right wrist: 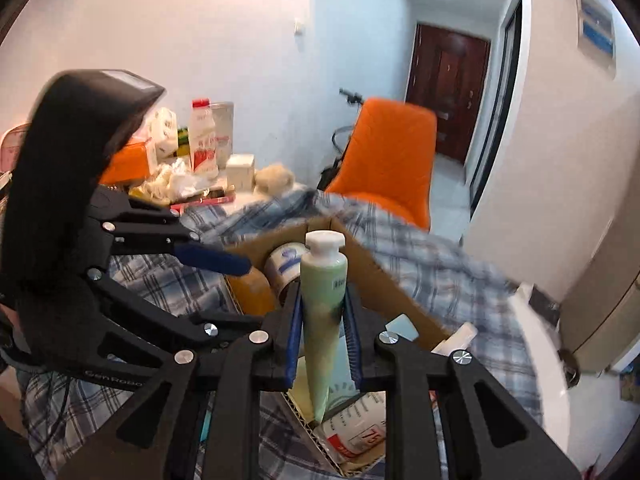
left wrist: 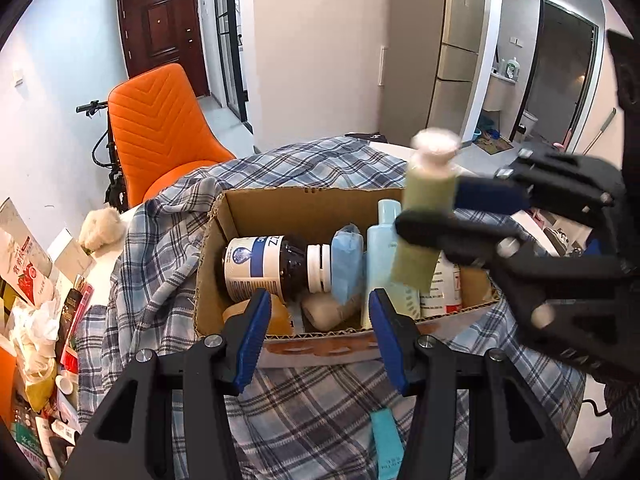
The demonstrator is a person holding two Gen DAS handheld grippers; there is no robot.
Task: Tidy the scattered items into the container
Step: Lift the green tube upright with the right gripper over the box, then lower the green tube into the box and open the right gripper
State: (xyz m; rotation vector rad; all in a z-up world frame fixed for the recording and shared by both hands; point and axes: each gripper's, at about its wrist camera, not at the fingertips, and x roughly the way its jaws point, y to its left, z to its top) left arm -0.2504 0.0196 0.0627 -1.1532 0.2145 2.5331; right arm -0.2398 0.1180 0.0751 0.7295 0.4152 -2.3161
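Observation:
A cardboard box (left wrist: 304,196) (right wrist: 384,280) stands on a plaid cloth (left wrist: 160,264). In it lie a dark bottle with a white and blue label (left wrist: 272,268), a blue packet (left wrist: 346,268), a light blue bottle (left wrist: 380,248) and a white bottle with red print (right wrist: 356,436). My right gripper (right wrist: 324,320) (left wrist: 432,216) is shut on a green tube with a white cap (right wrist: 324,280) (left wrist: 428,200) and holds it upright over the box's right end. My left gripper (left wrist: 320,332) is open with nothing between its pads, at the box's near wall. A small teal box (left wrist: 386,440) lies on the cloth below it.
An orange chair (left wrist: 160,128) stands behind the table. A heap of packets, tissues and bottles (left wrist: 36,320) (right wrist: 192,160) crowds the table's left side, with a fluffy beige ball (left wrist: 102,226) beside the cloth. The white table edge (right wrist: 536,352) shows at the right.

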